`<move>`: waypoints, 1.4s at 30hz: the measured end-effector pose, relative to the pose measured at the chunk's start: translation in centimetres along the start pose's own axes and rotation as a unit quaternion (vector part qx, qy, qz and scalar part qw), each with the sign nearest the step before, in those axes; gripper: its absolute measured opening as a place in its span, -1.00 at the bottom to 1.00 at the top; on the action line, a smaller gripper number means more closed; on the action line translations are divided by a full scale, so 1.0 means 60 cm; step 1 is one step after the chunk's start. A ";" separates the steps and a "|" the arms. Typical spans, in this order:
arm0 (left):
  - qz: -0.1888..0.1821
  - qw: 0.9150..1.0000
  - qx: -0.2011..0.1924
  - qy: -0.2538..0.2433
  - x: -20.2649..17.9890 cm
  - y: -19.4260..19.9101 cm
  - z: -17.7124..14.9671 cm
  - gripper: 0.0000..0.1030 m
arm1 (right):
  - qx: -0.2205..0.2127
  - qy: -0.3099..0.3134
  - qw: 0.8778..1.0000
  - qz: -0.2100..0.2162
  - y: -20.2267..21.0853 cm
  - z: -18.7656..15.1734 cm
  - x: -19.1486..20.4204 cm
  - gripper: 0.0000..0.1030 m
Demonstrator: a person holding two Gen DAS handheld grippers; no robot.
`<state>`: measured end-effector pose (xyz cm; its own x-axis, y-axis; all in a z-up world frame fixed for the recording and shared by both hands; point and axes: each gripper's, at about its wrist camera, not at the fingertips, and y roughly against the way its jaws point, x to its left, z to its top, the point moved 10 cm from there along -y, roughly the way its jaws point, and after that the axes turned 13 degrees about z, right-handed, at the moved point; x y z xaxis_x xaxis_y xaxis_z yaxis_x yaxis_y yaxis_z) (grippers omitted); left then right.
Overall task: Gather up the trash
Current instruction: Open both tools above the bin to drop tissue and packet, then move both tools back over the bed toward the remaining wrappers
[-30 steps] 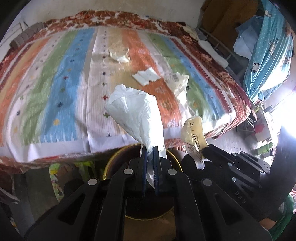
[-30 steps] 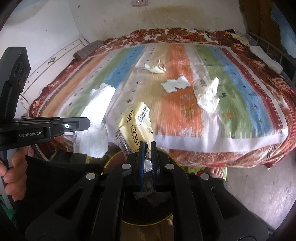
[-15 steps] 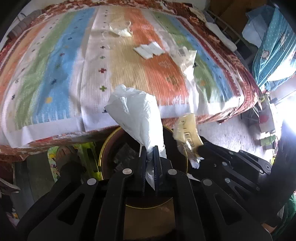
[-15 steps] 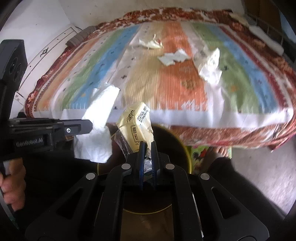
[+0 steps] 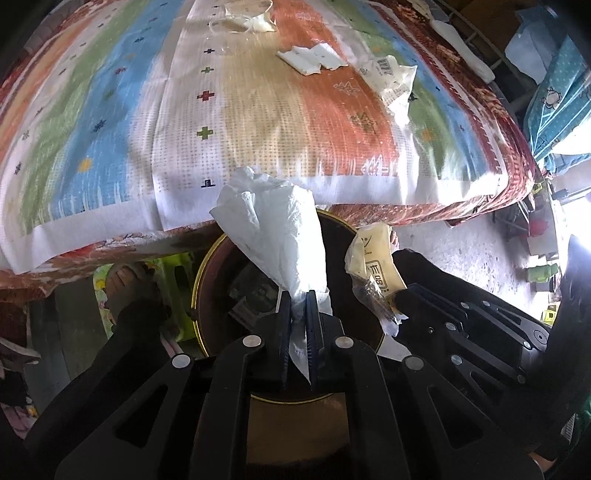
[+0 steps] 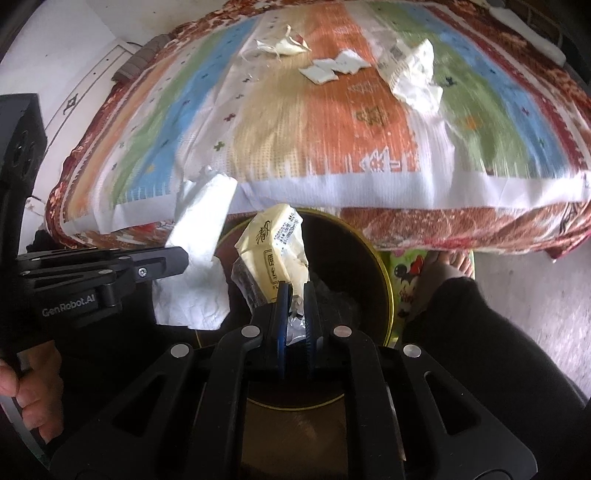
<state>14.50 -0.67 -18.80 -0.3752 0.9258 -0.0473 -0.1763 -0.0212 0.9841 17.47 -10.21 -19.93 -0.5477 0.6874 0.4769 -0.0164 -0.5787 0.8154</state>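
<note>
As both hands sank over bin — left fingers pinch tissue, right fingers easing open around wrapper.

Both your claws hang over the bin at the foot of the bed.

Under your left claw sits the bin, with the tissue caught between its fingers and standing up ahead of it. Just to its right your right claw has its jaws easing apart around the snack wrapper, also above the bin. Beyond both, the bed stretches away, and on it lie a flat paper piece ahead, a crumpled wrapper to its right and a clear wrapper farther back.
</note>
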 end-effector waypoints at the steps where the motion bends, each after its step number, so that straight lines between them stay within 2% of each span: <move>1: 0.002 1.000 0.002 -0.001 0.000 -0.001 -0.001 -0.88 | 0.003 -0.007 1.000 0.002 -0.003 -0.002 -0.003 -0.75; 2: 0.003 1.000 0.003 -0.001 0.001 -0.003 0.000 -0.83 | 0.004 -0.012 1.000 0.005 -0.004 -0.002 -0.005 -0.62; 3: 0.005 1.000 0.003 0.000 0.003 -0.004 0.001 -0.68 | 0.006 -0.018 1.000 0.008 -0.006 -0.003 -0.007 -0.57; 4: 0.006 1.000 0.004 0.003 0.005 -0.004 0.002 -0.44 | 0.006 -0.020 1.000 0.009 -0.007 -0.003 -0.008 -0.55; 6: 0.004 1.000 0.000 0.011 0.010 -0.003 0.006 -0.18 | 0.003 -0.022 1.000 0.007 -0.005 -0.002 -0.011 -0.48; 7: 0.006 1.000 -0.003 0.015 0.013 -0.001 0.008 -0.18 | 0.000 -0.023 1.000 0.007 -0.004 0.000 -0.011 -0.37; 11: 0.003 0.999 -0.016 0.034 0.025 0.011 0.022 -0.13 | -0.017 -0.021 1.000 0.003 0.008 0.014 -0.012 -0.32; 14: -0.005 0.998 -0.034 0.050 0.036 0.024 0.041 0.08 | -0.029 -0.007 1.000 -0.001 0.014 0.025 -0.005 -0.24; 18: 0.009 0.996 -0.063 0.067 0.057 0.046 0.072 0.15 | -0.040 0.000 0.999 0.003 0.026 0.038 0.000 -0.18; 22: 0.010 0.993 -0.092 0.076 0.066 0.070 0.105 0.34 | -0.062 0.020 0.998 -0.002 0.052 0.064 0.006 0.03; 25: 0.026 0.991 -0.110 0.074 0.074 0.080 0.128 0.44 | -0.081 0.036 0.996 -0.003 0.080 0.096 0.011 0.16; 29: 0.037 0.989 -0.118 0.076 0.086 0.082 0.155 0.53 | -0.096 0.046 0.994 -0.004 0.103 0.130 0.008 0.31; 34: 0.047 0.987 -0.127 0.081 0.096 0.076 0.192 0.65 | -0.088 0.041 0.995 0.013 0.105 0.152 0.005 0.45; 42: 0.070 0.982 -0.163 0.070 0.096 0.071 0.255 0.84 | -0.098 0.061 0.993 -0.017 0.120 0.203 -0.013 0.64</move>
<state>25.49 10.35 -12.27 -0.5341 0.8445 0.0399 -0.3863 -0.2858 0.8770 27.95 -9.57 -10.45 -0.6411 0.6569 0.3968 -0.1928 -0.6383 0.7452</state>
